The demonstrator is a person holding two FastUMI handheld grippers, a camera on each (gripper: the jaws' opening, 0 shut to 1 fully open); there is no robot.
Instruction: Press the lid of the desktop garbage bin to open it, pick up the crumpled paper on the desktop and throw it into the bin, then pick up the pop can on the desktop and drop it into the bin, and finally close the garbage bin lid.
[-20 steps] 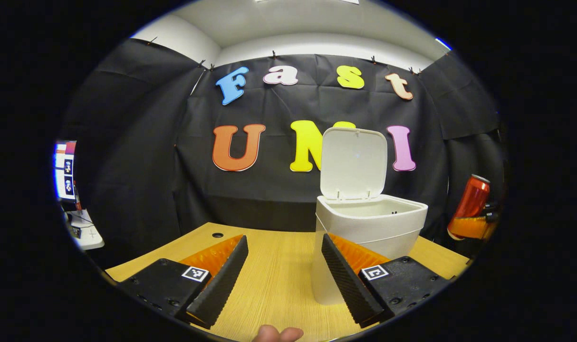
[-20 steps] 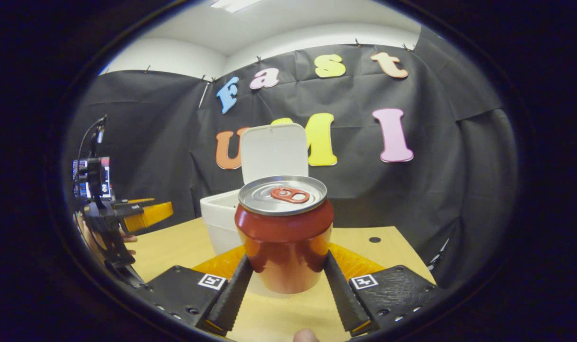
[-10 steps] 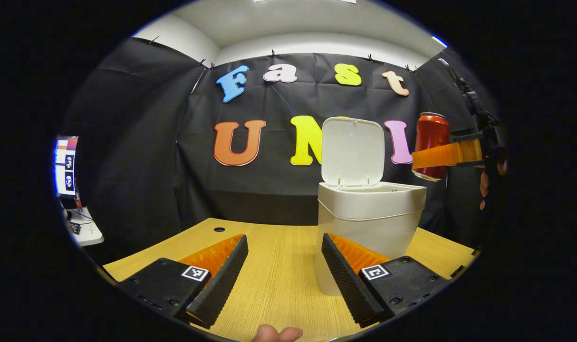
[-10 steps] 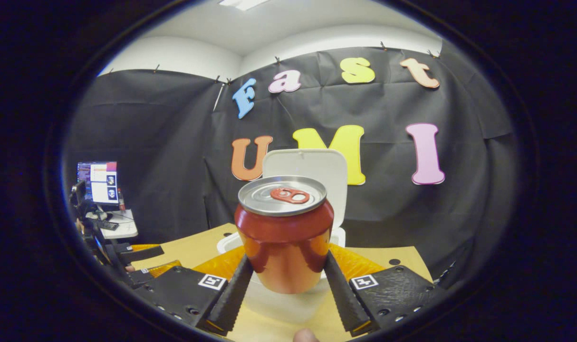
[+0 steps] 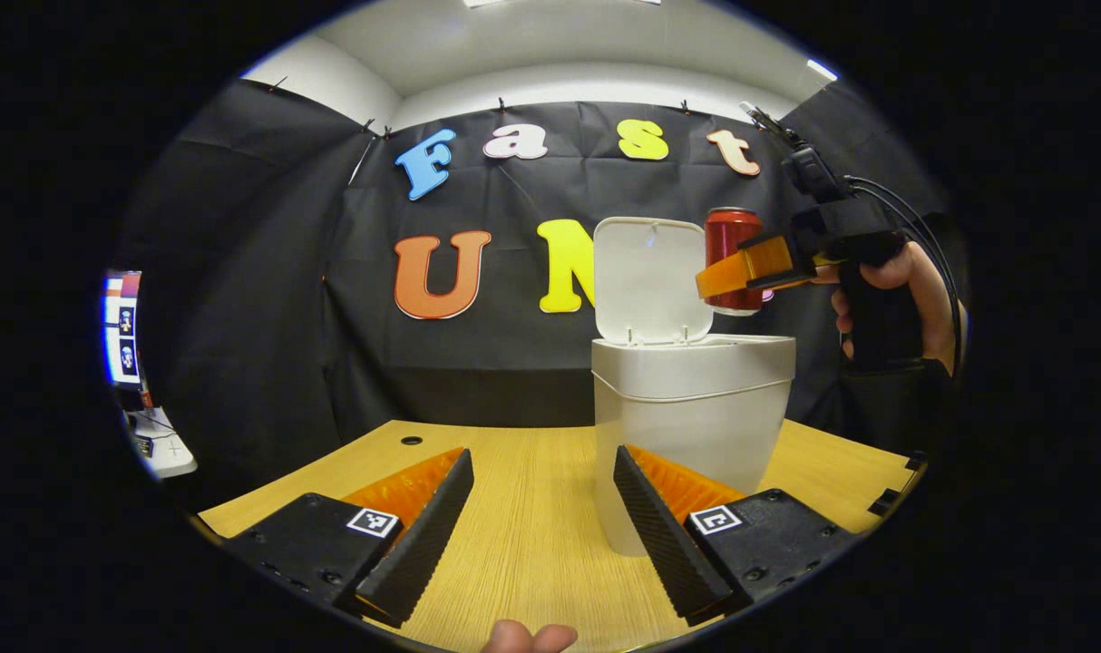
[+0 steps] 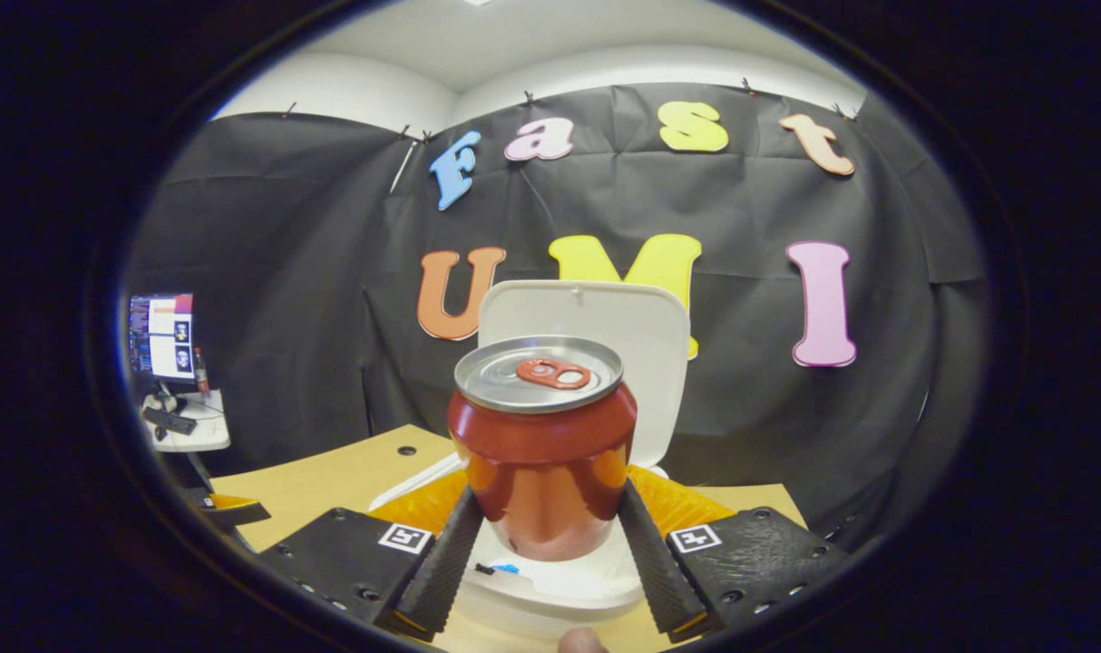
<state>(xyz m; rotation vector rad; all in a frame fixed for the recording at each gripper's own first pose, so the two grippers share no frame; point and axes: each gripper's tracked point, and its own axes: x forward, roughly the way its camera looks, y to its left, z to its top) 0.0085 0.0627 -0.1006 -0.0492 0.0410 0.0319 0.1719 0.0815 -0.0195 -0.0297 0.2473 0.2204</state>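
Right now the right gripper point(image 6: 543, 544) is clamped on the pop can point(image 6: 541, 444), both fingers pressing its sides w/ the can upright, silver top and pull tab facing up. In the right gripper view the can hangs directly over the open garbage bin point(image 6: 560, 580), whose white rim and inside show just below and behind the can; something small and blue lies inside the bin, can't tell what. Bin lid point(image 6: 596, 326) stands up behind the can, hinged at the back edge.

From the left gripper view the same setup shows from the side: pop can point(image 5: 734, 258) held in the air above the right back part of the garbage bin point(image 5: 691, 408), next to the raised lid point(image 5: 650, 277), not touching the rim. A hand point(image 5: 904, 290) holds the right gripper point(image 5: 745, 266) by its handle, cables running off the top.

Left gripper point(image 5: 541, 517) is spread wide, nothing between the fingers, low over the wooden desktop point(image 5: 523, 526), w/ the bin just ahead on its right side. A fingertip shows at the bottom edge of that view. Monitor point(image 5: 120, 326) sits on a small side table far left. Crumpled paper: can't tell where it is.
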